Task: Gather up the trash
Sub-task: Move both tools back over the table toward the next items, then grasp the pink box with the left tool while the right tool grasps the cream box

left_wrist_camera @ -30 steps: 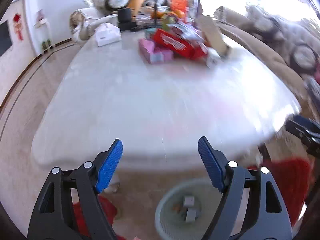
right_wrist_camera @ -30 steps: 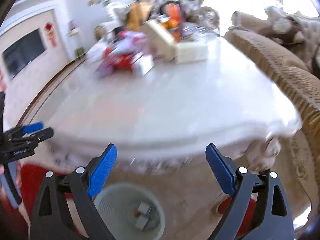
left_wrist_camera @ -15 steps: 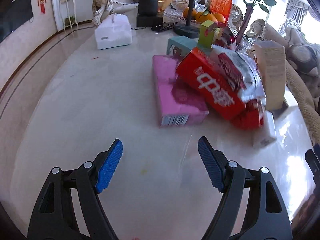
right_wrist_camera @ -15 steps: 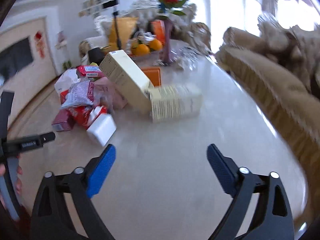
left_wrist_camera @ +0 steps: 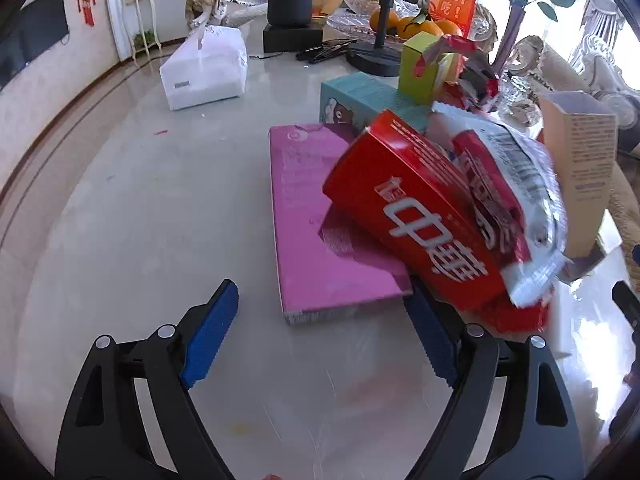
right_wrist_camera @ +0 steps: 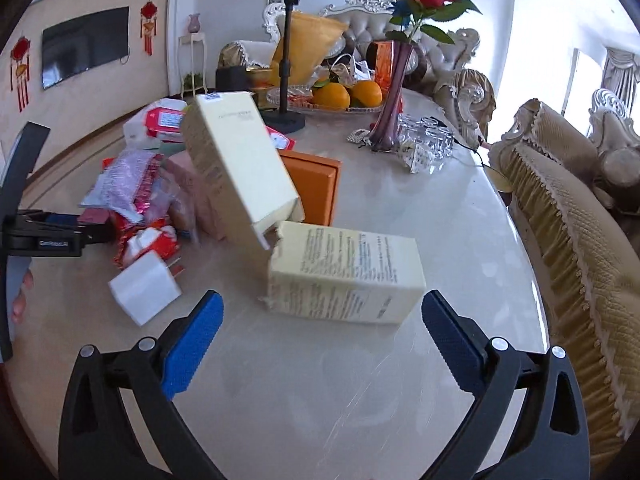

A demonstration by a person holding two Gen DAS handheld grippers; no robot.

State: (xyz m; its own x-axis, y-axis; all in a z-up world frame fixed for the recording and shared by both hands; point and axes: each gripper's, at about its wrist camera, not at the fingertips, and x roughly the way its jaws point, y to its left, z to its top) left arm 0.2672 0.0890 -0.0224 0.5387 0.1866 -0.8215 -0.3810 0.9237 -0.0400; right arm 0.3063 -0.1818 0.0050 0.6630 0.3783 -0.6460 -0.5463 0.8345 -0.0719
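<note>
Trash sits heaped toward the middle of the marble table (left_wrist_camera: 160,208), away from the near edge, so I've got both tongs out over bare top w/ jaws wide and nothing in either. Left gripper (left_wrist_camera: 320,332) has just been opening further; it's lined up on the near short end of the pink box (left_wrist_camera: 320,232), which lies flat and sticks out from under the pile. That makes it the easy first grab, I reckon, since that end is free. The red carton (left_wrist_camera: 416,216) leans across its far right part, w/ a crinkly wrapper (left_wrist_camera: 516,184) draped on top, so pulling the pink one may tip those.

Right gripper (right_wrist_camera: 320,332) has also just been widening, prob. because the cream box (right_wrist_camera: 348,276) lying on its side right ahead is broad; jaws stand either side of it but short of touching. A taller cream box (right_wrist_camera: 240,164) leans tilted w/ its lower corner by that one, an orange box (right_wrist_camera: 316,188) behind. Small white box (right_wrist_camera: 146,286) lies apart, nearer the left tongs. Fruit dish, vase etc. at the far end aren't trash, I'd say.
</note>
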